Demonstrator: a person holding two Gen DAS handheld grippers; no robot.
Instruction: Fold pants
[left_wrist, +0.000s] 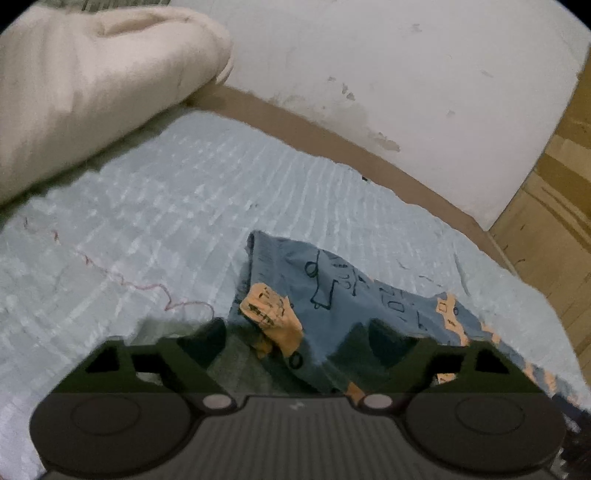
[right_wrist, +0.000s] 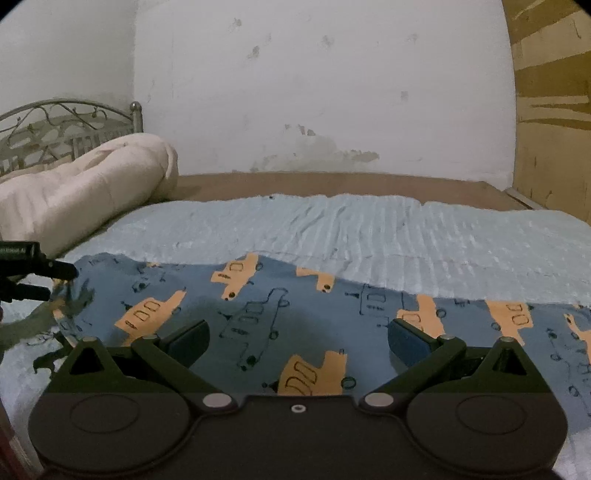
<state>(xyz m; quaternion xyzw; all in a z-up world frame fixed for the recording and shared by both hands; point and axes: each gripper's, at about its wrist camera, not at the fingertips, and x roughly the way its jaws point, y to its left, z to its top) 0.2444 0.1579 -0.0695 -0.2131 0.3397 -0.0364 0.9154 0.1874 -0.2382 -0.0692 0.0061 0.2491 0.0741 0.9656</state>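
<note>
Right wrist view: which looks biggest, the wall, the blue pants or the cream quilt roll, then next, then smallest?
1. Wall, biggest.
2. Blue pants.
3. Cream quilt roll, smallest.
The pants lie nearest the camera, so they may look bigger than they are.

The left gripper points down at a bed covered with a pale blue ribbed sheet. Its jaws stand apart, with the bunched end of the pants between them; whether the fingers press on the cloth is too blurred to tell. The pants are blue with dark line drawings and orange patches, one orange fold lying rumpled just ahead of the gripper. The cloth runs off to the right along the near edge of the bed. A cream rolled quilt lies at the upper left. Behind the sheet shows a brown strip of mattress, then a stained white wall, with wooden panelling at the right
</note>
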